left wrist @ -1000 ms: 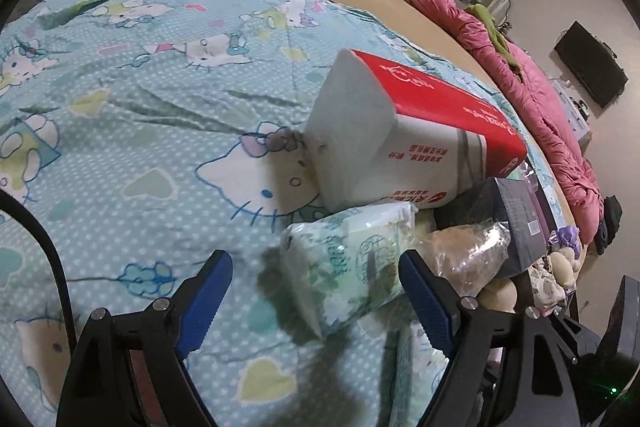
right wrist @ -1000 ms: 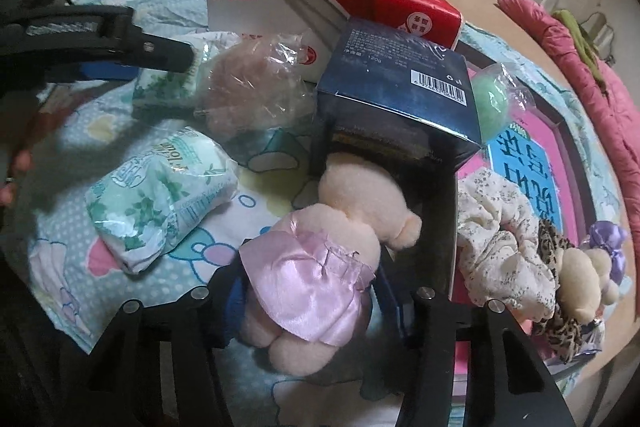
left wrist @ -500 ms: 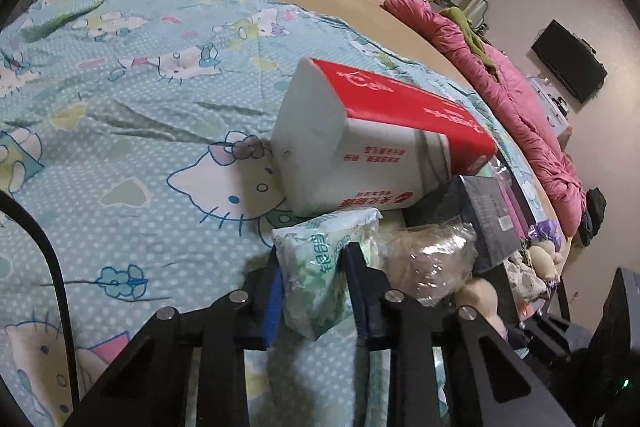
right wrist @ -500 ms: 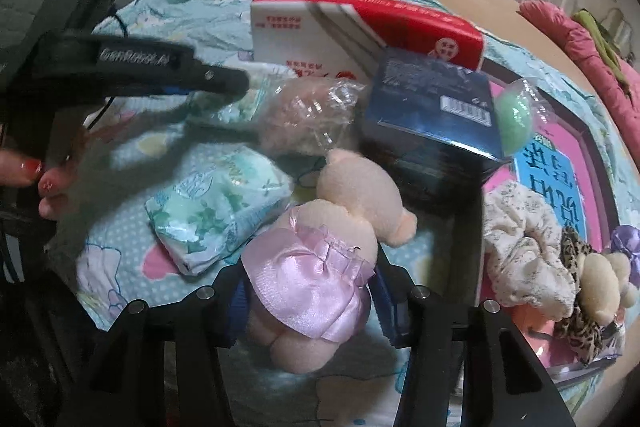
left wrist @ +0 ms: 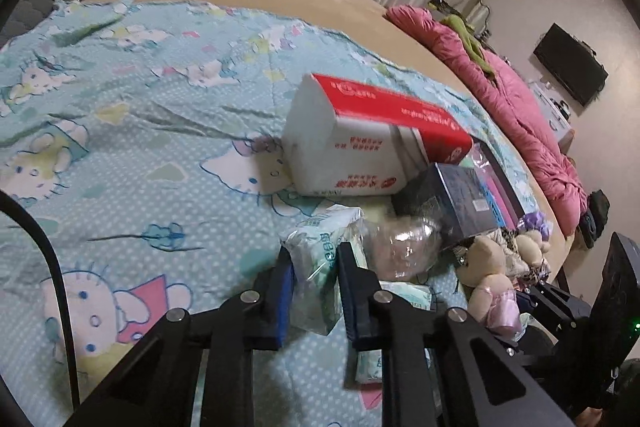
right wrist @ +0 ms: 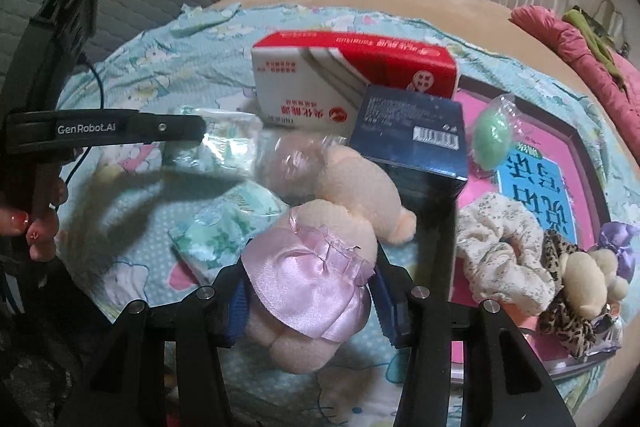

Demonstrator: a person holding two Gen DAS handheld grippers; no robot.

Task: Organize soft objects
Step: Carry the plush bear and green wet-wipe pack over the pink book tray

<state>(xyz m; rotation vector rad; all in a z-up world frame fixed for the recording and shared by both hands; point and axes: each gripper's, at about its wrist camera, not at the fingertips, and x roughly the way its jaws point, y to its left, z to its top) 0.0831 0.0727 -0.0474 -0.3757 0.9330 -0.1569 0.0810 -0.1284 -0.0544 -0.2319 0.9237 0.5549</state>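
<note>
My left gripper is closing on a small green-printed tissue pack. Its pads squeeze the pack, which hangs a little above the blue cartoon-print sheet. From the right wrist view, the same pack sits at the tip of the left gripper's finger. My right gripper is shut on a cream plush bear in a pink satin skirt, held off the bed. A second tissue pack lies on the sheet below.
A red-and-white tissue box, a dark blue box and a clear-wrapped item crowd the middle. A pink tray on the right holds a green ball, a floral scrunchie and a leopard scrunchie. A hand grips the left tool.
The left gripper's jaws went from wide open around the tissue pack to pinching it, then rose with it. The right gripper has lifted the bear higher above the sheet.
</note>
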